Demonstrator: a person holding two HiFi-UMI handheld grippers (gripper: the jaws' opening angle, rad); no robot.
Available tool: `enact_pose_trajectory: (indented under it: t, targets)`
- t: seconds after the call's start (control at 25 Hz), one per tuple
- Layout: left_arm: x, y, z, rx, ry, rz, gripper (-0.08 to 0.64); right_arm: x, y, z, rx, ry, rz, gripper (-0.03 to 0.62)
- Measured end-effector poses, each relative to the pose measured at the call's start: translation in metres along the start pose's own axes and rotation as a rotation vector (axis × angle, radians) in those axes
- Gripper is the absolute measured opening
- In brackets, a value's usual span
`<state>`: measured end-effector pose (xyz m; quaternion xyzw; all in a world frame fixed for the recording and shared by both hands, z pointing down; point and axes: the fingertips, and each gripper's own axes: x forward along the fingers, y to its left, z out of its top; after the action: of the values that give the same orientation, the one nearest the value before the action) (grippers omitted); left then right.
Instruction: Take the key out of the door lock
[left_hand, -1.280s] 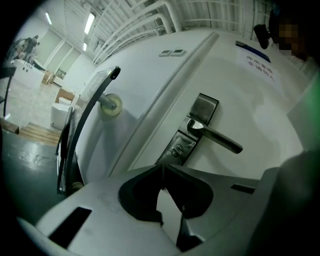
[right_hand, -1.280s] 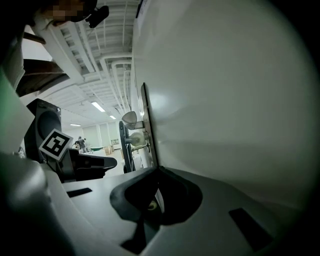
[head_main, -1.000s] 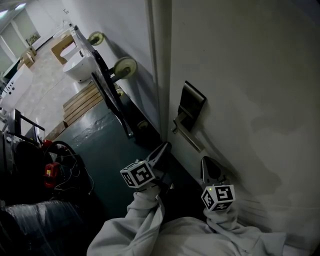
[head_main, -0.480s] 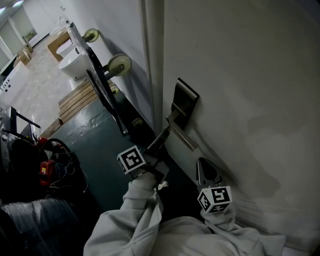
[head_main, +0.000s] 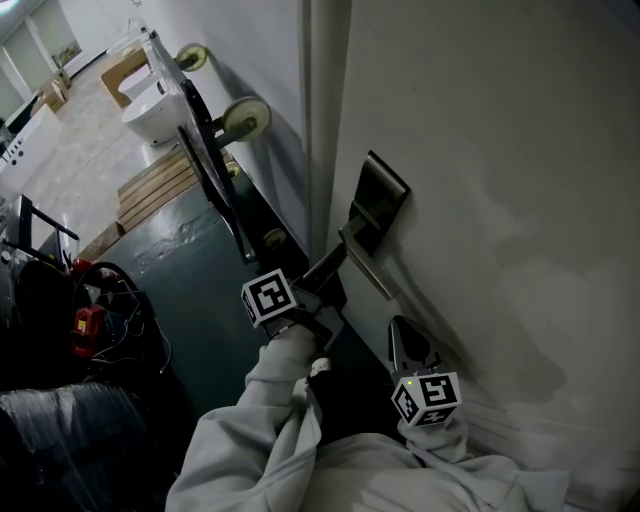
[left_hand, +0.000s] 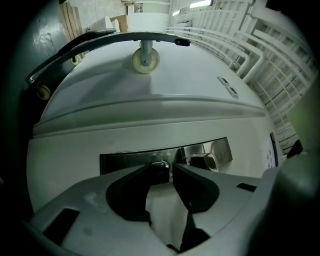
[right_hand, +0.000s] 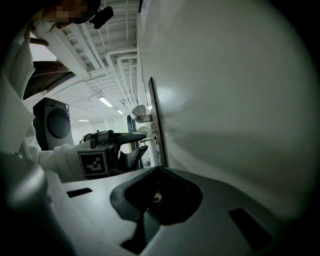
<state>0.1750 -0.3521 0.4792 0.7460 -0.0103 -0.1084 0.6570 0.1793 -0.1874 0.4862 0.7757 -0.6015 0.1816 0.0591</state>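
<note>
We see the left gripper (left_hand: 171, 169) slightly spread around the small silver metal key (left_hand: 160, 165), though we cannot tell if they touch. The right gripper (right_hand: 157, 171) is pressed together and empty. The key's blade is hidden.

Metal key (left_hand: 160, 165) protruding from lock plate (left_hand: 125, 160).

Steep head view, close claw views; shared lock plate (head_main: 382, 200)

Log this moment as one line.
step: grasp key | left gripper: fingers astride key at lock plate, clamp unclear | right gripper: shut, empty, beside door
</note>
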Motion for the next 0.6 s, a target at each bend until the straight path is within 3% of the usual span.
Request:
enact_pose_trajectory:
  t: [0.28,0.6]
  targets:
    - [0.0050,-0.0011,-0.0015,0.031,0.010,-0.005,0.047,0.0047,-0.0012,0.0041,-0.016,0.002,0.008,0.052]
    - [0.0058,-0.0027,0.0013,0.047,0.011,0.014,0.028,0.0064,-0.0003,0.0079,-0.030,-0.003,0.017,0.052]
